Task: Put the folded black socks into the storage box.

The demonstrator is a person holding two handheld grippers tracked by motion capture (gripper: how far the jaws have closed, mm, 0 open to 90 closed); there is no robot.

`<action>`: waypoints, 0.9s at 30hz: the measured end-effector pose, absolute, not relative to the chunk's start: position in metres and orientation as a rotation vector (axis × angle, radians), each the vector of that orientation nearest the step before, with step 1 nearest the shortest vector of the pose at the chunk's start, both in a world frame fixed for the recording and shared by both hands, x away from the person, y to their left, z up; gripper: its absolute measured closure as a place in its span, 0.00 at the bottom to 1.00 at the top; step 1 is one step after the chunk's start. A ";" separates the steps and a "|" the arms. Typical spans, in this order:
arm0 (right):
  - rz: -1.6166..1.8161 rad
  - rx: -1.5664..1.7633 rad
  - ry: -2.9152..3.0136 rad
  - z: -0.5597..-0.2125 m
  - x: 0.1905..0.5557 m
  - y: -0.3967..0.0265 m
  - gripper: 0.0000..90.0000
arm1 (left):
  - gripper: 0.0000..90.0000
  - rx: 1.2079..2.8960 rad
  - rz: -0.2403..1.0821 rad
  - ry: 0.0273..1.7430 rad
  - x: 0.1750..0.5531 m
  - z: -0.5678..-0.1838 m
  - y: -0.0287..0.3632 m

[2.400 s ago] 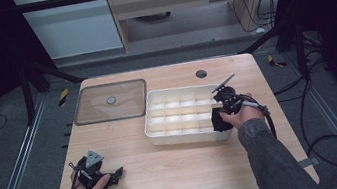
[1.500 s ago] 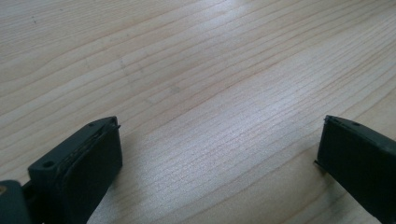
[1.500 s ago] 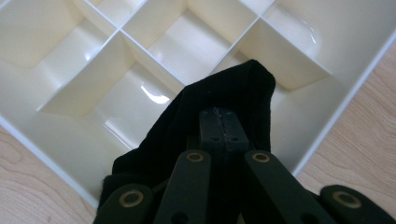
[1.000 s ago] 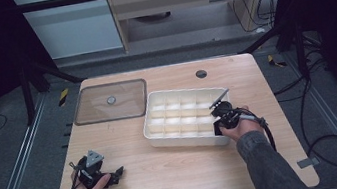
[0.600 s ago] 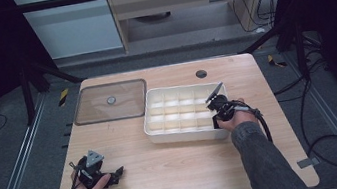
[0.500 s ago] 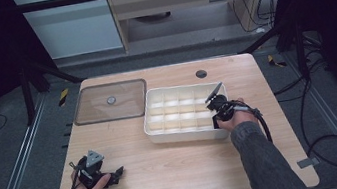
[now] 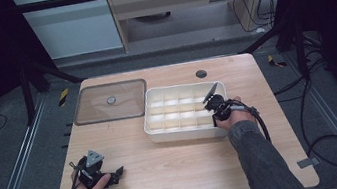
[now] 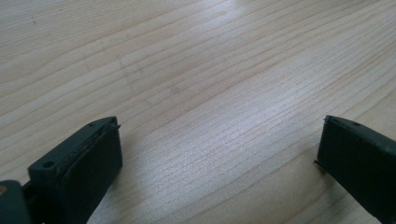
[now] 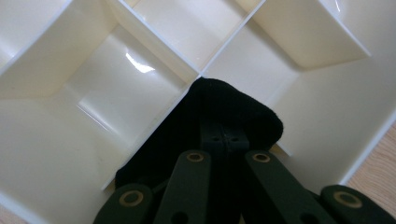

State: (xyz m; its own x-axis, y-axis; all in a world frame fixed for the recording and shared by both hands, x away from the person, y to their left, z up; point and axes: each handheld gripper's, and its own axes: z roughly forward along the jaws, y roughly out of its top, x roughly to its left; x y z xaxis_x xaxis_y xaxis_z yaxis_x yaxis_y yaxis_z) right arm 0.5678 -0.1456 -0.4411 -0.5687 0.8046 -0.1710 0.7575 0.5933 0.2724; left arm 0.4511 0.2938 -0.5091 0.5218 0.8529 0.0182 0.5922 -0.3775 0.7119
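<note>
The right gripper had its jaws together, clamped on a divider wall inside the white compartment tray. In the right gripper view the closed jaws sat astride the partition where four cells met, near the tray's outer wall. From above, that hand rested at the tray's right end, cable trailing off toward the table edge.

The left gripper lay low over the bare wooden table near the front left corner, well apart from the tray. Its jaws stood wide apart with nothing between them; the left gripper view showed plain wood grain in the gap.

The tray sat mid-table, all visible cells empty. A clear lid lay flat just beside its left end.
</note>
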 end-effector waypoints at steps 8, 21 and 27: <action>0.259 1.273 2.558 -0.441 0.571 -0.149 1.00 | 0.00 2.106 0.512 1.171 0.451 -0.509 0.294; 0.253 1.269 2.550 -0.441 0.573 -0.149 1.00 | 0.00 2.106 0.512 1.171 0.451 -0.509 0.294; 0.303 1.275 2.533 -0.435 0.569 -0.153 1.00 | 0.00 2.108 0.510 1.168 0.452 -0.509 0.294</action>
